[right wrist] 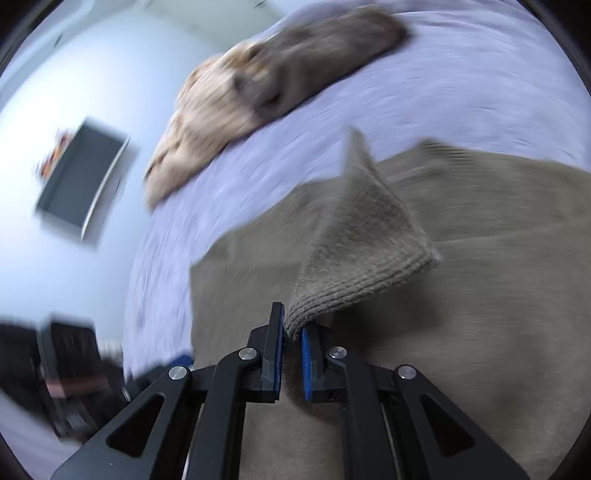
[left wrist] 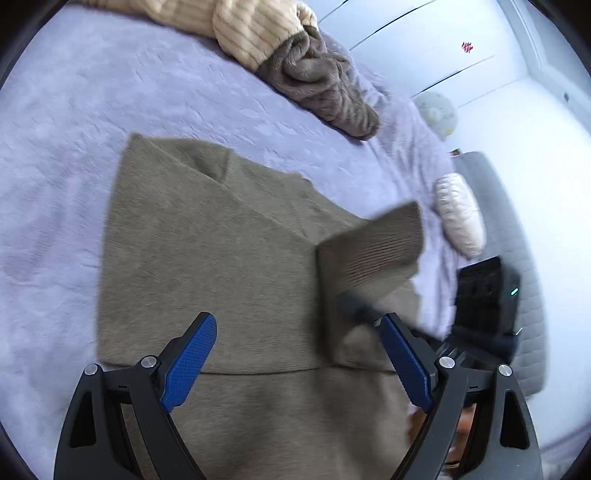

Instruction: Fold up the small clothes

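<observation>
Olive knit garment (left wrist: 207, 258) flat on lilac blanket (left wrist: 66, 147) beneath wide-open left gripper (left wrist: 295, 343)

a home bedroom: lilac bedspread (left wrist: 74, 147), pillow (left wrist: 460, 216), wall-mounted screen (right wrist: 79, 181).

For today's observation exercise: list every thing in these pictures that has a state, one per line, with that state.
Olive-brown knitted sweater: spread flat on lilac bedcover, ribbed cuff lifted.
Left gripper: open, empty, above sweater.
Right gripper: shut on cuff.
Cream ribbed knit: crumpled, unfolded.
Grey-brown fleecy garment: crumpled, unfolded.
</observation>
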`<state>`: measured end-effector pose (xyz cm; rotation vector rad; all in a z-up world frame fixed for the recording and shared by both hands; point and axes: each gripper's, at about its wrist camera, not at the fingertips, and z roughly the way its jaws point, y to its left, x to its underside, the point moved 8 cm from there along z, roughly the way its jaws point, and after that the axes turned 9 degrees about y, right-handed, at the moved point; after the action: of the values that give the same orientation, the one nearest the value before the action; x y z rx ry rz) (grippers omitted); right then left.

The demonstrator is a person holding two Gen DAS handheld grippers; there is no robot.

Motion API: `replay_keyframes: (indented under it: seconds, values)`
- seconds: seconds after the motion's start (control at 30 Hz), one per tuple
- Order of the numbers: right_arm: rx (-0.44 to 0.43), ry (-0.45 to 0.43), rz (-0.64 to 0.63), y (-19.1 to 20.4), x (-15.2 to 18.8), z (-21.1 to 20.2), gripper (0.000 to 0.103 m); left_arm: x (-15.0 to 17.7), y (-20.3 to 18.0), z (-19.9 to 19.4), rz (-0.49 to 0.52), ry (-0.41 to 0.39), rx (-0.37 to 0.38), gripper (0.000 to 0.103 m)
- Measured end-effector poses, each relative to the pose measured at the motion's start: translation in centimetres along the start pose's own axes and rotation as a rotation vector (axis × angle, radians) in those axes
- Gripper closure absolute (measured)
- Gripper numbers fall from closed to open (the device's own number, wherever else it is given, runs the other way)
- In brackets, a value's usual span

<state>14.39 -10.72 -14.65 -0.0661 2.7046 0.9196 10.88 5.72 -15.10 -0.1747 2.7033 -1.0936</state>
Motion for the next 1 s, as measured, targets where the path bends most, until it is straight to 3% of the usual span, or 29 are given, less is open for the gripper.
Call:
replay_keyframes:
  seconds: [0.07, 0.2, 0.4, 0.5, 0.57, 0.63, 0.67, 0.77, 0.87, 1.0]
  values:
    - [-0.001, 0.097, -0.091, 2.2, 1.2, 2.6, 0.092, -0.2, 0.7, 1.2, -0.049, 0.039, 0.043, 0.012]
    - [0.017, 0.218, -0.094, 2.7, 3.4, 6.1, 0.085, -0.1, 1.3, 3.1, -0.068, 0.089, 0.02, 0.012]
    - [-0.083, 0.171, 0.056, 0.7, 5.0, 3.0, 0.067, -0.7, 1.0, 3.4, -0.07, 0.062, -0.025, 0.012]
    - [-0.082, 0.129, 0.168, -2.6, 7.0, 0.1, 0.063, -1.2, 0.8, 3.3, -0.062, 0.018, -0.111, 0.015]
    - [-0.086, 0.084, 0.3, -6.1, 8.7, -2.3, 0.063, -1.5, 0.5, 3.5, -0.036, 0.019, -0.151, 0.043]
    - [-0.099, 0.026, 0.421, -9.6, 10.3, -5.1, 0.063, -1.8, 1.0, 4.3, -0.02, 0.05, -0.194, 0.087]
    - [-0.108, -0.012, 0.484, -11.4, 11.3, -6.7, 0.063, -1.8, 1.0, 4.8, -0.013, 0.06, -0.21, 0.095]
    - [-0.125, -0.137, 0.646, -15.8, 13.0, -9.7, 0.063, -2.1, 0.6, 4.5, -0.007, 0.042, -0.225, 0.095]
    - [-0.196, -0.254, 0.777, -18.8, 13.0, -11.1, 0.063, -2.9, -0.5, 3.5, 0.014, -0.002, -0.209, 0.095]
    - [-0.156, -0.374, 0.781, -20.9, 11.3, -14.4, 0.063, -3.3, -1.6, 2.4, 0.039, -0.021, -0.185, 0.095]
